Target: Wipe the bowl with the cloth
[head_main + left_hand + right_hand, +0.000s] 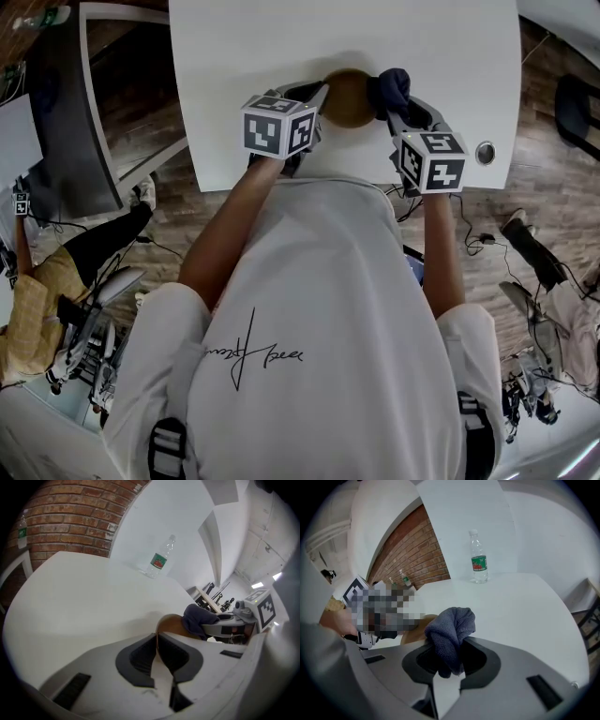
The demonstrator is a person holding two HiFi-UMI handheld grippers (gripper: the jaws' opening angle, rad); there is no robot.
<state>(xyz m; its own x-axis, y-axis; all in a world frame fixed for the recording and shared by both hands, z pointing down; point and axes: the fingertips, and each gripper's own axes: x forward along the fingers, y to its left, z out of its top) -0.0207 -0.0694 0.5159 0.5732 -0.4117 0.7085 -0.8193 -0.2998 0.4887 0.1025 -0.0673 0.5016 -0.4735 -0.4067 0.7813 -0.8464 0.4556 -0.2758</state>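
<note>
A brown bowl (349, 97) rests on the white table (281, 37) near its front edge, between both grippers. My left gripper (314, 98) is shut on the bowl's left rim; in the left gripper view the thin rim (157, 641) runs between the jaws of the left gripper (157, 653). My right gripper (392, 101) is shut on a bunched dark blue-grey cloth (394, 89), which sits at the bowl's right edge. In the right gripper view the cloth (451, 634) bulges above the jaws of the right gripper (449, 660), with the bowl (415, 627) just behind it.
A plastic water bottle (159, 558), also in the right gripper view as the bottle (478, 559), stands at the table's far side. A round metal grommet (485, 152) sits in the table's right front corner. Chairs and cables lie on the wooden floor around.
</note>
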